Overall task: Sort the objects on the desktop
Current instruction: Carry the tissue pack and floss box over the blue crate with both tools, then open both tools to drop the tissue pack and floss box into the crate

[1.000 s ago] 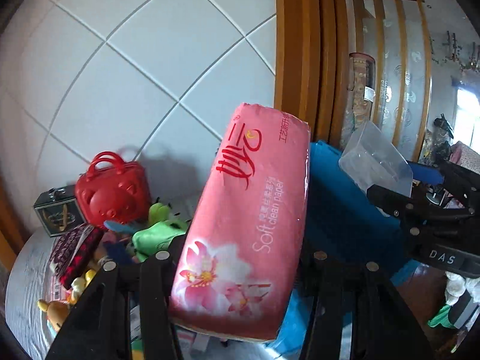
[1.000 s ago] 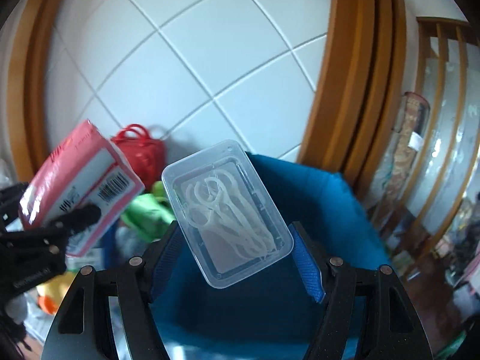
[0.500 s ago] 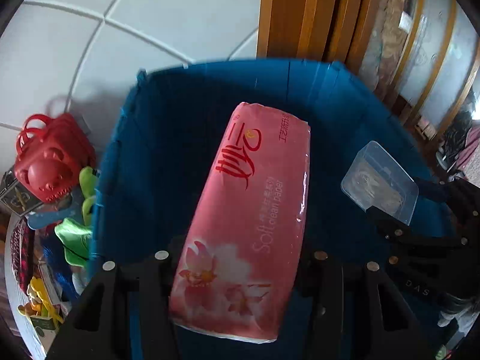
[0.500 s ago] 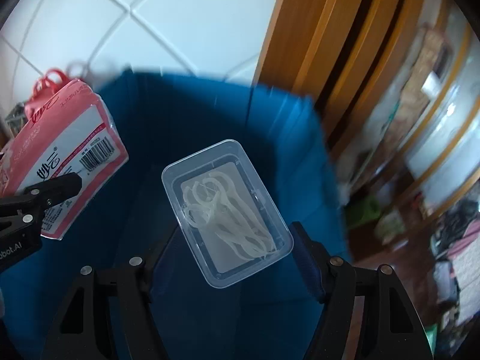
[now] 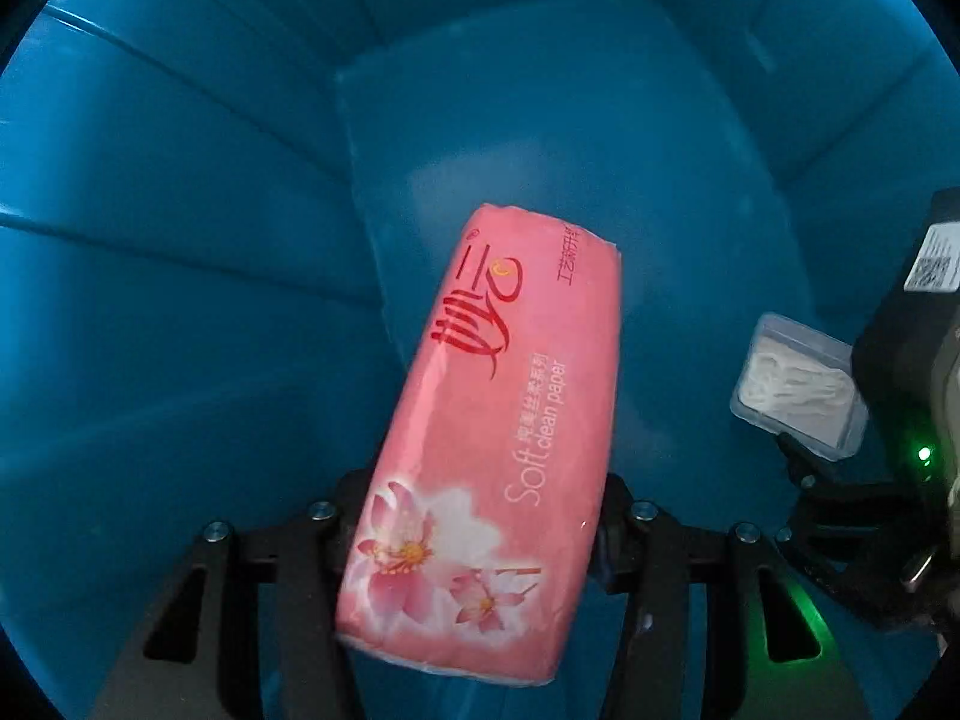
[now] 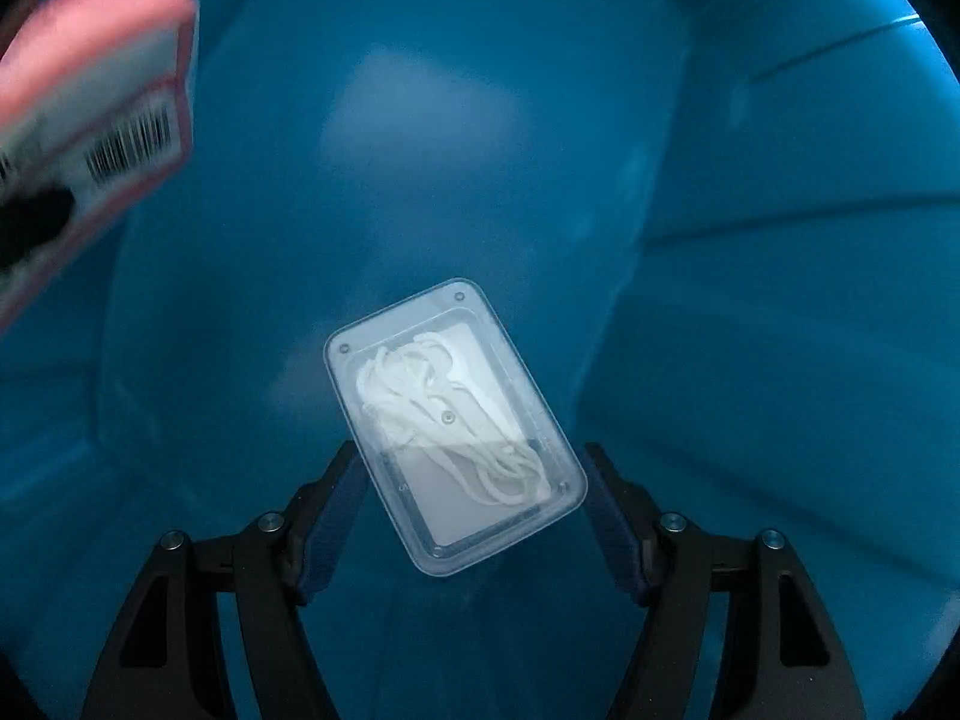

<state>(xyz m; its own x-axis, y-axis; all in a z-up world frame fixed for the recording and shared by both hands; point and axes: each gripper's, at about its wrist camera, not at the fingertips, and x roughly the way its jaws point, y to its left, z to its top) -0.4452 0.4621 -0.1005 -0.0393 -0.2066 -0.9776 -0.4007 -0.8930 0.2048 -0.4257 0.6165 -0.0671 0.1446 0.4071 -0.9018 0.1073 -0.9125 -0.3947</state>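
Observation:
Both grippers are lowered inside a deep blue bin (image 5: 180, 240). My left gripper (image 5: 480, 516) is shut on a pink pack of tissue paper (image 5: 498, 432), held lengthwise above the bin floor. My right gripper (image 6: 474, 504) is shut on a clear plastic box of white floss picks (image 6: 456, 426), tilted, above the bin floor (image 6: 420, 120). The box also shows at the right of the left wrist view (image 5: 798, 390), held by the right gripper's black body. The tissue pack shows blurred at the upper left of the right wrist view (image 6: 90, 90).
The bin's blue walls (image 6: 810, 240) surround both grippers on all sides. Its flat floor (image 5: 540, 120) lies below the held things. Nothing outside the bin is in view.
Both grippers have moved down from above the bin's rim to deep inside it, still holding the tissue pack and the floss box. The wall, door frame and desk clutter have left view.

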